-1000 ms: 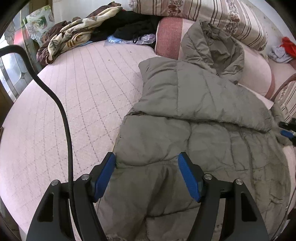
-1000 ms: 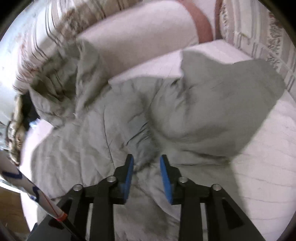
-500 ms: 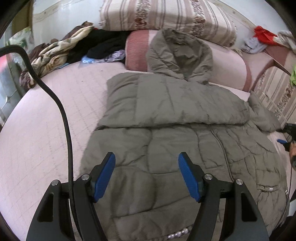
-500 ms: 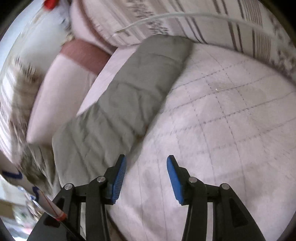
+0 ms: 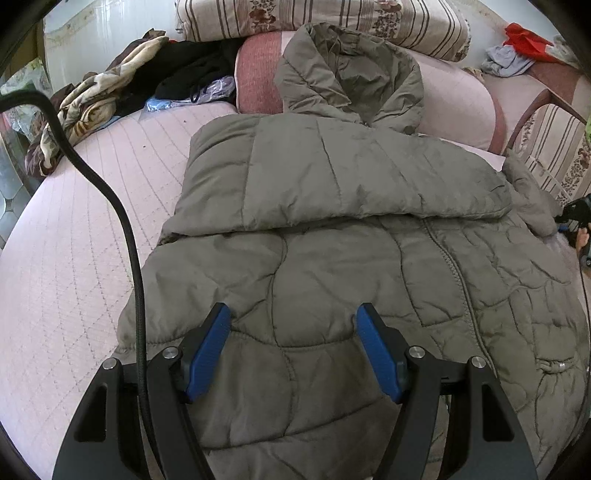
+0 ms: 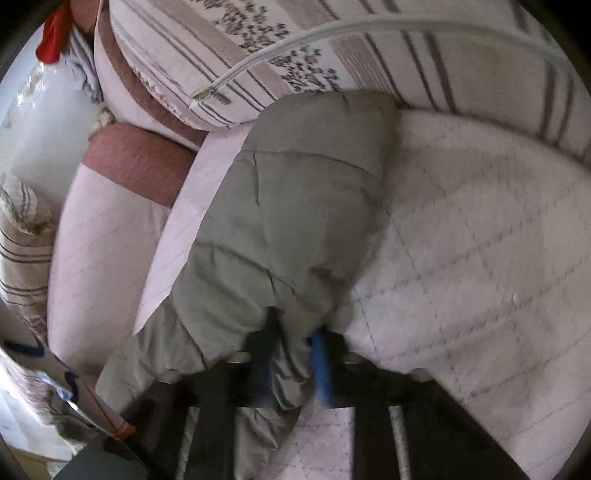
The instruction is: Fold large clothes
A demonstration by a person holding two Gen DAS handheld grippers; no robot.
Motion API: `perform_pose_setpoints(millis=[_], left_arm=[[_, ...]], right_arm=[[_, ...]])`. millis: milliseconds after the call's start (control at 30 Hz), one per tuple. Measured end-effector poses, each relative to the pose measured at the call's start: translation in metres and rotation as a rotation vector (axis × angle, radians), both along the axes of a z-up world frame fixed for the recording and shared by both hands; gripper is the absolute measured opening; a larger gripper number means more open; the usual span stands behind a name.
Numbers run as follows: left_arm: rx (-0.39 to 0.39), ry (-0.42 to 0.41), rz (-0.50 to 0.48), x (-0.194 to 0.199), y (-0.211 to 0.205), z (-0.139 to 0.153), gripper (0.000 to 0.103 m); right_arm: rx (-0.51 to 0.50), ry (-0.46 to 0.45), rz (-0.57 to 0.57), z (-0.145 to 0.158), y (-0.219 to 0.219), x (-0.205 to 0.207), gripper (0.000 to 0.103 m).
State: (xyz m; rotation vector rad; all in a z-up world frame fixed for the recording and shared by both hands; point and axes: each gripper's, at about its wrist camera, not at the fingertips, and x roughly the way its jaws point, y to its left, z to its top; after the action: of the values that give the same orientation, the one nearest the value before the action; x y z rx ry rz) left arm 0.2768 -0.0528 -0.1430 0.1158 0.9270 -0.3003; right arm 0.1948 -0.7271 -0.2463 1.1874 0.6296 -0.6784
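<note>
One olive jacket [image 5: 332,258] on our bed [image 5: 74,240]; left gripper [image 5: 293,347] fingers spread above it, right gripper [image 6: 295,365] fingers pinching its sleeve [image 6: 295,206].

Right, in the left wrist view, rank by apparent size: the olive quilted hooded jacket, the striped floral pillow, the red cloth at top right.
1. Olive quilted hooded jacket, clearly largest, though nearest the camera.
2. Striped floral pillow, farther away.
3. Red cloth, smallest, also far.
</note>
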Motion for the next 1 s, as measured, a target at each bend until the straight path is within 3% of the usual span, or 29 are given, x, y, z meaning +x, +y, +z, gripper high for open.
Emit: perform_pose_setpoints(millis=[100, 200, 400, 567, 667, 767, 833, 1000], left_arm=[[-0.015, 0.003, -0.001, -0.002, 0.002, 0.004, 0.070], [-0.075, 0.016, 0.005, -0.005, 0.010, 0.012, 0.070], [-0.203, 0.015, 0.059, -0.010, 0.039, 0.037, 0.070], [-0.110, -0.083, 0.159, -0.015, 0.060, 0.054, 0.070], [-0.065, -0.126, 0.214, -0.016, 0.077, 0.062, 0.070], [-0.082, -0.133, 0.271, -0.014, 0.104, 0.070, 0.070], [-0.100, -0.130, 0.315, -0.012, 0.120, 0.071, 0.070], [-0.094, -0.107, 0.415, -0.003, 0.155, 0.066, 0.070]], right_arm=[[-0.094, 0.042, 0.016, 0.032, 0.006, 0.002, 0.010], [-0.235, 0.075, 0.068, 0.086, 0.025, 0.007, 0.010], [-0.451, -0.006, 0.221, 0.205, 0.101, 0.021, 0.009], [-0.558, -0.065, 0.427, 0.259, 0.208, 0.050, 0.009], [-0.624, -0.071, 0.589, 0.267, 0.281, 0.071, 0.009], [-0.641, -0.063, 0.752, 0.251, 0.355, 0.095, 0.009], [-0.640, -0.043, 0.822, 0.233, 0.385, 0.110, 0.009], [-0.601, 0.069, 0.983, 0.152, 0.460, 0.143, 0.009]])
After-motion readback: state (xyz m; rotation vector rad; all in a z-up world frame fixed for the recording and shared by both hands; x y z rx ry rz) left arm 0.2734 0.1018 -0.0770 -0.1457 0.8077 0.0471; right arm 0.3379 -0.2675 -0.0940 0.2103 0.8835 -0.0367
